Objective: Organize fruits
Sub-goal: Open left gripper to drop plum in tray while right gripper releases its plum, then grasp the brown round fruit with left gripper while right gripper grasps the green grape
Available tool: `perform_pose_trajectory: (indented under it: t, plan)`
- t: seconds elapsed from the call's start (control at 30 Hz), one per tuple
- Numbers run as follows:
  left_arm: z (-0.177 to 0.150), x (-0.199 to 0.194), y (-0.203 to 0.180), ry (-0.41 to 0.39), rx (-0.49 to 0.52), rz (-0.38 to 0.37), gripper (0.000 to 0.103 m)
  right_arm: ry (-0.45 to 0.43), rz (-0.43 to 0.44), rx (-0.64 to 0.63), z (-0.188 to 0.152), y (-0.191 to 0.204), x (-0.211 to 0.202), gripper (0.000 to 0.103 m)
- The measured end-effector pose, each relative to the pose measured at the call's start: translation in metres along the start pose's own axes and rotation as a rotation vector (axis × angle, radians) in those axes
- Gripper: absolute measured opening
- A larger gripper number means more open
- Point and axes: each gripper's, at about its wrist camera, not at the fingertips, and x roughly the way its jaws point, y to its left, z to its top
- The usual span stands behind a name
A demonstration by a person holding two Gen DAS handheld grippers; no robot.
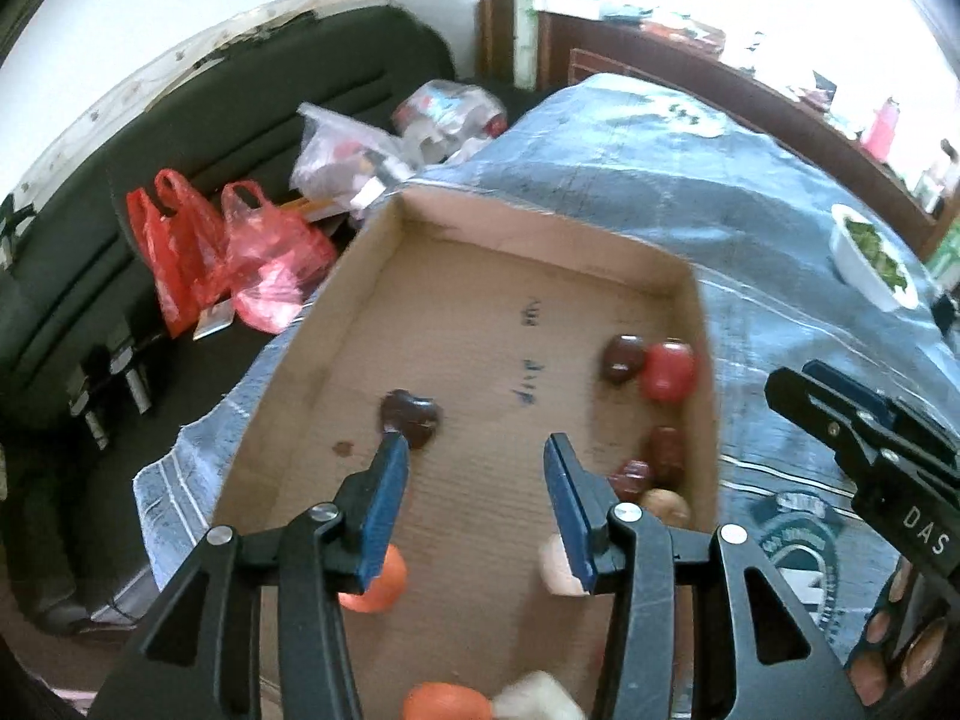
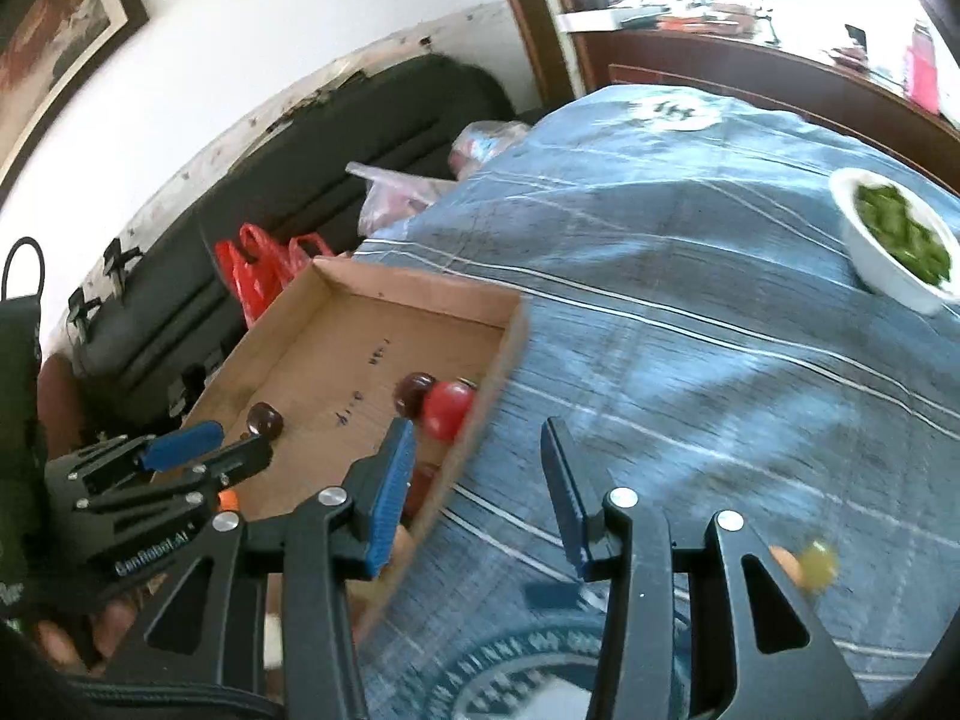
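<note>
Both claws gape empty, the left gripper (image 1: 477,450) over the shallow brown cardboard tray (image 1: 384,252) where the round red and dark fruits (image 1: 666,369) collect, the right gripper (image 2: 477,438) over the blue striped tablecloth (image 2: 690,360), likely seeking strays.

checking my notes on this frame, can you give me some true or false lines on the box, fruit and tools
1. The left tool is shut on a fruit. False: it is open and holds nothing.
2. The red fruit lies in the box by its right wall. True.
3. The bowl stands inside the box. False: it sits on the cloth, apart from the box.
4. The right tool is open. True.
5. The box holds only one fruit. False: it holds several.
</note>
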Motion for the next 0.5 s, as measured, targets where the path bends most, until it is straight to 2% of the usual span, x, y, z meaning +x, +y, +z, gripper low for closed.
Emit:
perform_pose_trajectory:
  t: [0.2, 0.5]
  plan:
    - [-0.009, -0.012, -0.033, -0.028, 0.070, -0.022, 0.047, -0.025, -0.044, 0.061, -0.022, -0.040, -0.033, 0.046]
    - [-0.025, -0.024, -0.074, -0.026, 0.146, -0.075, 0.047, -0.035, -0.101, 0.124, -0.046, -0.086, -0.062, 0.046]
